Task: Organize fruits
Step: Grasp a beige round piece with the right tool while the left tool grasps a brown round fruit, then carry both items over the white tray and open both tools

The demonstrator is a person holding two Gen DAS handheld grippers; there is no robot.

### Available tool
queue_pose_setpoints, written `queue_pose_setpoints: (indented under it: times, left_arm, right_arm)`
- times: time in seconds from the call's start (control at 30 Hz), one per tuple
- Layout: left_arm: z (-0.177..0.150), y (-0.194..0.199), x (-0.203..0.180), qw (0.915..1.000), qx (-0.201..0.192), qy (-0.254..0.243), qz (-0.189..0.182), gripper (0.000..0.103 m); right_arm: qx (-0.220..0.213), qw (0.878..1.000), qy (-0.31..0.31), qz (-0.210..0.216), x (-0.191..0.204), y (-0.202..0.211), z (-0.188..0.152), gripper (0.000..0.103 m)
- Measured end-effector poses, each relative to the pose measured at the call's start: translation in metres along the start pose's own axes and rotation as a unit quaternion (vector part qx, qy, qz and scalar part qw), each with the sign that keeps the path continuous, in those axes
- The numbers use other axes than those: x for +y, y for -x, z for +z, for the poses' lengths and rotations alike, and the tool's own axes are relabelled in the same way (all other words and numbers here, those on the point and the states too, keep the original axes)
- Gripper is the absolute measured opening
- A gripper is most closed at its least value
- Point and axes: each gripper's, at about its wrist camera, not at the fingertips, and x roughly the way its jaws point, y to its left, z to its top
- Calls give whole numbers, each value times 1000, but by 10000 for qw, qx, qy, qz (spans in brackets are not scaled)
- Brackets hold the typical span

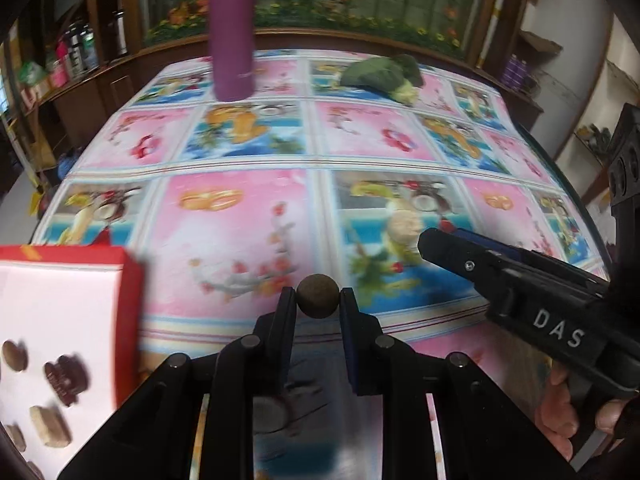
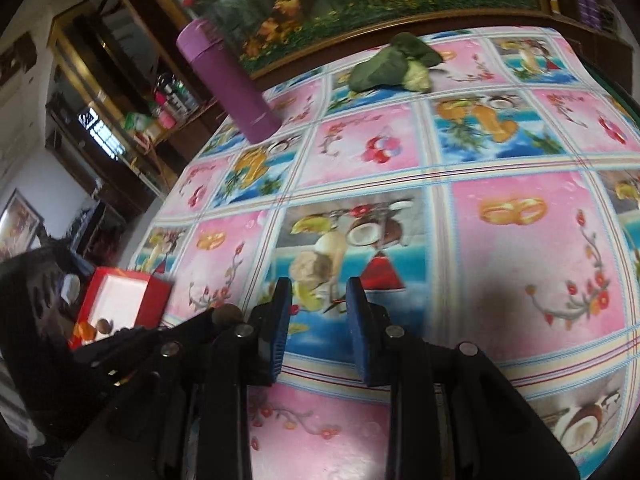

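brown and round, the small fruit [image 1: 317, 295] sits clamped in the left tool [image 1: 318, 300] above the surface [image 1: 240, 240], beside the red box [image 1: 132, 276], likely its destination; right tool [image 2: 318, 300] gapes empty.

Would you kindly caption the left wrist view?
Left gripper pinches a small brown round fruit beside the red box.

The setting is appearing as a lived-in home room. A printed fruit-and-flower tablecloth [image 1: 248, 216] is covering the bench. Dark wooden shelving [image 1: 80, 80] along the wall is holding bottles and jars [image 1: 76, 54]. A large framed floral painting [image 1: 360, 0] is hanging behind the bench.
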Motion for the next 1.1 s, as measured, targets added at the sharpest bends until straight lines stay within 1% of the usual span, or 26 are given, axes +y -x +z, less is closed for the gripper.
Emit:
queue_pose_setpoints:
  times: [0.07, 0.1, 0.13, 0.2, 0.3, 0.4, 0.47, 0.5, 0.53, 0.63, 0.7, 0.8, 0.97, 1.1]
  left_arm:
    - [-2, 3, 9, 10000, -20, 86, 18, 21]
    - [-3, 4, 11, 9999, -28, 112, 17, 21]
    - [-4, 5, 14, 9999, -33, 134, 31, 21]
    - [-5, 8, 17, 9998, -58, 157, 86, 21]
    - [-5, 12, 19, 9997, -118, 170, 111, 21]
    - [-5, 15, 22, 9996, -173, 186, 144, 21]
    - [-5, 15, 24, 9995, -171, 226, 131, 21]
    - [-6, 15, 25, 9995, -164, 261, 118, 21]
    - [-7, 16, 26, 9994, -172, 280, 111, 21]
    - [-10, 23, 30, 9992, -208, 334, 71, 21]
    - [-12, 30, 32, 9990, -263, 353, 46, 21]
    - [-17, 45, 38, 9985, -369, 401, -19, 21]
    - [-30, 84, 61, 9965, -658, 503, -70, 21]
    - [-47, 118, 93, 9935, -913, 669, 135, 21]
  right_arm:
    - [27, 9998, 156, -128, 10, -7, -2, 39]
    - [12, 9995, 239, -218, 14, -10, -2, 45]
    - [-5, 9991, 295, -291, 17, -12, -2, 47]
    - [-12, 9986, 353, -393, 21, -17, -2, 47]
    - [116, 9977, 354, -559, 24, -29, 0, 47]
    - [63, 9956, 511, -787, 30, -34, -1, 47]
    - [3, 9944, 573, -893, 33, -36, -1, 46]
    - [4, 9937, 573, -959, 33, -36, -1, 41]
    - [8, 9933, 543, -1019, 31, -36, 0, 28]
    - [-36, 9958, 344, -848, 22, -33, 1, 27]
    - [-51, 9963, 318, -795, 21, -30, 0, 27]
    - [-170, 9984, 264, -463, 26, -18, -3, 27]
    - [-568, 9969, 400, 372, 61, 10, -12, 27]
    - [-601, 9948, 387, 720, 86, 14, -22, 27]
